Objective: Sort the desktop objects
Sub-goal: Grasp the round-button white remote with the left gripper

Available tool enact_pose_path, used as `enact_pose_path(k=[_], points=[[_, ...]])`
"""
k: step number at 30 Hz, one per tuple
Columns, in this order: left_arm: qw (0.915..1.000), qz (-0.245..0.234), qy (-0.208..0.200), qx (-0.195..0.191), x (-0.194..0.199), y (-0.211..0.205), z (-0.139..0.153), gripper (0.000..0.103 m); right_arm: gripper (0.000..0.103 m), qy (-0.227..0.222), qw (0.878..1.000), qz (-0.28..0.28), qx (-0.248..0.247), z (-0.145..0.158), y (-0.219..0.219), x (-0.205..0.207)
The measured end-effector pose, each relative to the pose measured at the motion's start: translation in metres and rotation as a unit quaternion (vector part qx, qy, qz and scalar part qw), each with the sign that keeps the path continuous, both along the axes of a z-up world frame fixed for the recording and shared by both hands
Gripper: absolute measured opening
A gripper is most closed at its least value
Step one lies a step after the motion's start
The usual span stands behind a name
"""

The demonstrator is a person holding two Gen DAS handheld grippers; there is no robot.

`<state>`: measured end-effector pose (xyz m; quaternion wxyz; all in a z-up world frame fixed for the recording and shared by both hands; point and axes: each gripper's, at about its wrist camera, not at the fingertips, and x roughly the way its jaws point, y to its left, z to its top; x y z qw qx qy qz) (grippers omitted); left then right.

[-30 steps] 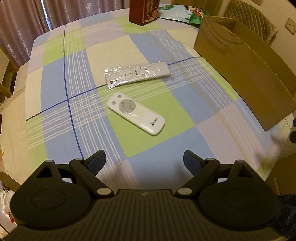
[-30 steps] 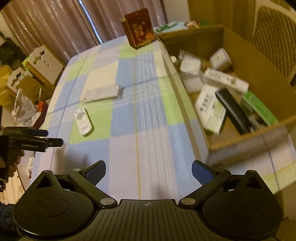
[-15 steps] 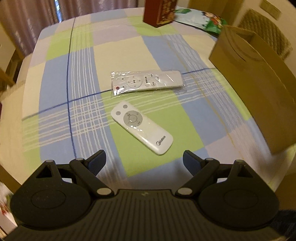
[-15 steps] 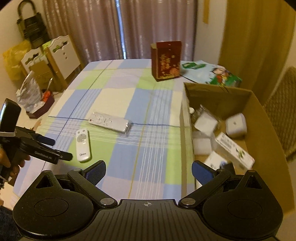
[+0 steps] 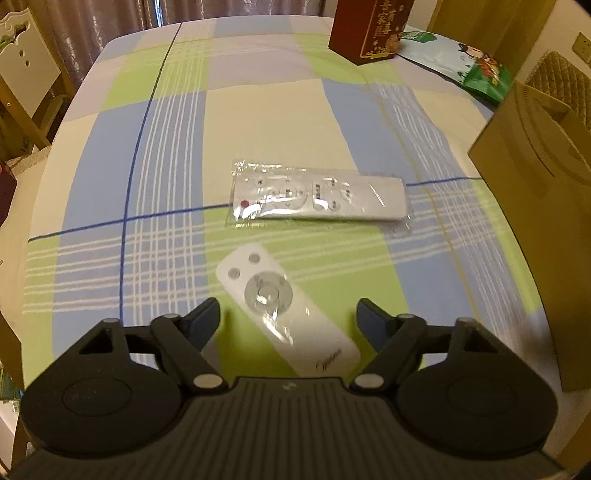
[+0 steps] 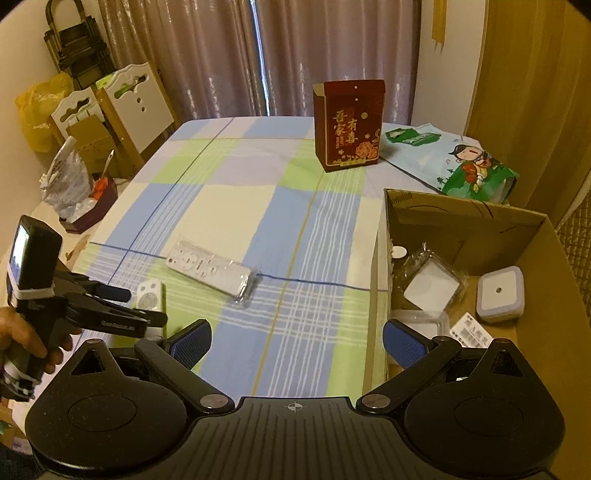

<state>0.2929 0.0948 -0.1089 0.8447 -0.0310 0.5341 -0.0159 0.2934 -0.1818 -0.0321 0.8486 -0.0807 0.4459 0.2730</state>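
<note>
Left wrist view: my left gripper (image 5: 288,319) hangs over the checked tablecloth (image 5: 258,110), fingers spread wide, with the small white remote (image 5: 284,308) lying flat between them, untouched. Just beyond that small remote lies the long remote in a clear bag (image 5: 319,197); the cardboard box (image 5: 535,192) stands to the right of it, and the red carton (image 5: 371,31) stands upright at the far edge. Right wrist view: my right gripper (image 6: 295,345) is held with its fingers wide apart and empty, astride the near wall of the cardboard box (image 6: 380,295). Left of that box lie the bagged remote (image 6: 210,271) and the small remote (image 6: 149,293), with the left gripper (image 6: 142,306) above the latter, gripped by a hand (image 6: 26,339).
</note>
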Motion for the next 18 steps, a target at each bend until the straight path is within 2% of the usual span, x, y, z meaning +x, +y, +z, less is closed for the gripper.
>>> enact_pose_path(k=[6, 8, 9, 14, 18], points=[[0.9996, -0.01, 0.001, 0.024, 0.01, -0.005, -0.013, 0.066, 0.101, 0.004, 1.0, 0.001, 0.003, -0.002, 0.003, 0.012], [0.9994, -0.017, 0.002, 0.03, 0.01, -0.004, -0.016, 0.056, 0.101, 0.008, 1.0, -0.001, 0.003, -0.004, 0.004, 0.014], [0.9994, -0.019, 0.003, 0.029, 0.009, -0.002, -0.016, 0.055, 0.101, 0.009, 1.0, -0.002, 0.003, -0.005, 0.005, 0.015], [0.9992, -0.031, 0.007, 0.024, 0.004, 0.007, -0.016, 0.036, 0.101, 0.014, 1.0, 0.0, 0.004, -0.008, 0.01, 0.017], [0.999, -0.039, 0.011, 0.019, 0.001, 0.014, -0.016, 0.036, 0.101, 0.015, 1.0, 0.005, 0.004, -0.008, 0.015, 0.018]])
